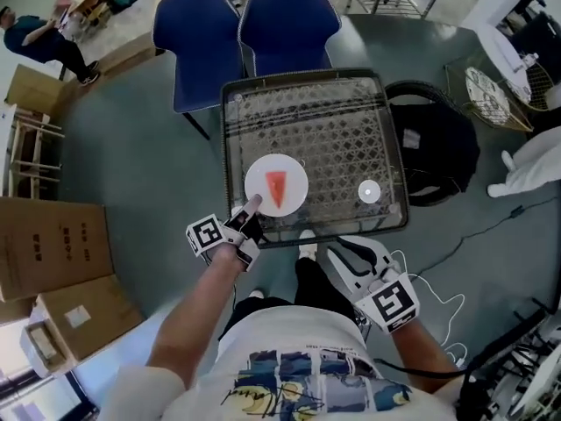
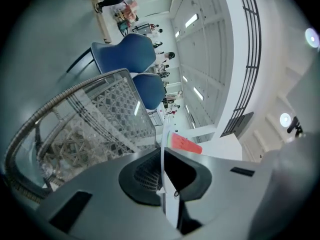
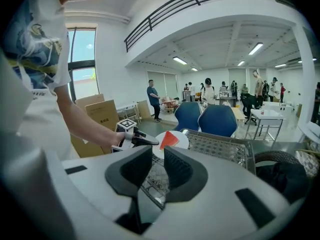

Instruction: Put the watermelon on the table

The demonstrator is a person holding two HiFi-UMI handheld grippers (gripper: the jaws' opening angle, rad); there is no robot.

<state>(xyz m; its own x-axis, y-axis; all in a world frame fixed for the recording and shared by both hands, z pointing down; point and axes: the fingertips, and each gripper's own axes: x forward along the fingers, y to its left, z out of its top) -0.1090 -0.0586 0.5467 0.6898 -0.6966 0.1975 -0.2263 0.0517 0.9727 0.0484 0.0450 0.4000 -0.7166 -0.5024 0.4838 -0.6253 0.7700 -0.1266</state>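
A red wedge of watermelon (image 1: 277, 188) lies on a round white plate (image 1: 261, 174) at the near left part of the glass-topped table (image 1: 351, 121). My left gripper (image 1: 252, 210) is shut on the plate's near rim. In the left gripper view the plate (image 2: 163, 144) runs edge-on between the jaws, with the watermelon (image 2: 185, 144) beyond. I cannot tell whether the plate rests on the glass. My right gripper (image 1: 351, 254) hangs open below the table's near edge with nothing in it. The right gripper view shows the plate (image 3: 181, 140), the watermelon (image 3: 169, 139) and the left gripper (image 3: 145, 141).
A small round white object (image 1: 369, 192) sits on the glass at the near right. Two blue chairs (image 1: 202, 38) stand behind the table, a black round seat (image 1: 438, 147) to its right, cardboard boxes (image 1: 53, 244) at the left. People stand far off.
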